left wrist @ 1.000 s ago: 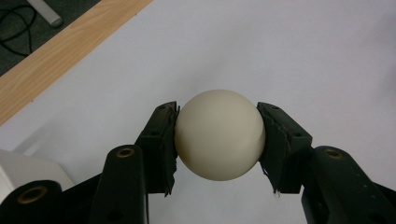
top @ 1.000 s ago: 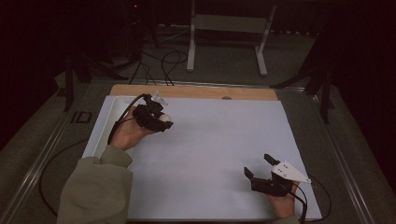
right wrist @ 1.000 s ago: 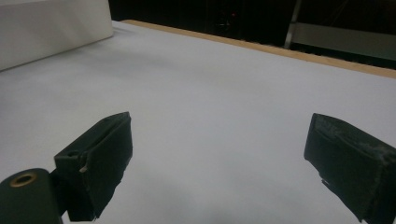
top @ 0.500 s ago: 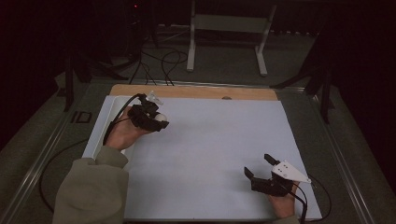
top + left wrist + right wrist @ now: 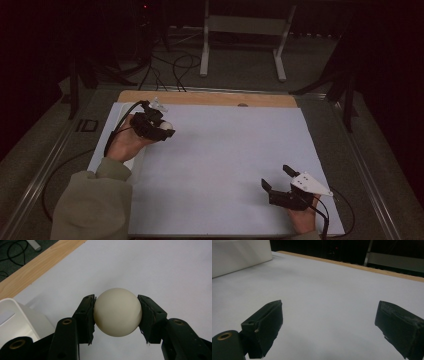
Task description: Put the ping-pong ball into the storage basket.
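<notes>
At the far left of the surface [image 5: 220, 165], just beside your left hand, stands a white box [image 5: 17, 320], set on the white sheet close to the wooden strip [image 5: 200, 98] that runs along the back edge. Your left gripper [image 5: 165, 131] sits over the rear left part of the sheet, and its fingers [image 5: 86, 315] are clamped on a cream ball [image 5: 117, 312], one pad pressed against each side of it. The ball sits squarely between the pads, with the white sheet behind it; whether it touches the sheet cannot be told. Its pale top peeks out beside the gripper in the high view.

Toward the front right corner, well apart from the ball, your right gripper [image 5: 279, 178] rests low near the sheet. Its fingers [image 5: 265, 327] stand wide open with nothing between them, pointing across the bare white sheet toward the far edge.
</notes>
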The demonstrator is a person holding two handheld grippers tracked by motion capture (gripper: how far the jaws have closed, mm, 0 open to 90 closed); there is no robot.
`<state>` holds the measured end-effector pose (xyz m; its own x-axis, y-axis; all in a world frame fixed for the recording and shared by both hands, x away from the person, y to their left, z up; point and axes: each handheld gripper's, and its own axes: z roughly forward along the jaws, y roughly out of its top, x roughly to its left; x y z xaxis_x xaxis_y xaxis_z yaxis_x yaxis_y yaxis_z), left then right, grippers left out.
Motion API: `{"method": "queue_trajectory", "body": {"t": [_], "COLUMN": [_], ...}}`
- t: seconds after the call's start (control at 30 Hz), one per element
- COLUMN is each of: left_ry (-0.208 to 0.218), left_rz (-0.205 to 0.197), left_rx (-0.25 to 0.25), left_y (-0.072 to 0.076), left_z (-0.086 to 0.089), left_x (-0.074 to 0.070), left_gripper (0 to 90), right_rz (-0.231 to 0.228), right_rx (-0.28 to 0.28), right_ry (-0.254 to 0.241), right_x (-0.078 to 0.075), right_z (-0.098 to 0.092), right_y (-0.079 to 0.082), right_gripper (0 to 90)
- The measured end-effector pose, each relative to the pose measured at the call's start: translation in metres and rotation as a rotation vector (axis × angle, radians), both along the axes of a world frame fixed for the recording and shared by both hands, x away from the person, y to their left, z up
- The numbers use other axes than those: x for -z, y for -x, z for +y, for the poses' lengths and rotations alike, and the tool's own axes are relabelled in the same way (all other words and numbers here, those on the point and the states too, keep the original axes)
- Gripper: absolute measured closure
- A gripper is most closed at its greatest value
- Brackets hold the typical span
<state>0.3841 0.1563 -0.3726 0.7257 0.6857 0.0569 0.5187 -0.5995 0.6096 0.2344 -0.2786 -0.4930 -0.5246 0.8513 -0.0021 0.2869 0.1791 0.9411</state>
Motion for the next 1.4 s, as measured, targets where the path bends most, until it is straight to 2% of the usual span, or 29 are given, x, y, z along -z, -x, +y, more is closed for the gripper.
{"method": "queue_trajectory", "body": {"t": [1.4], "left_ry": [-0.007], "left_rz": [-0.005], "left_rx": [-0.051], "left_y": [0.004], "left_z": [0.026], "left_x": [-0.002], "left_gripper": [51.4], "right_rz": [-0.002], "right_rx": [0.001], "right_ry": [0.002], "right_x": [0.000], "right_z": [0.000], "right_y": [0.000], "right_gripper": [7.5]}}
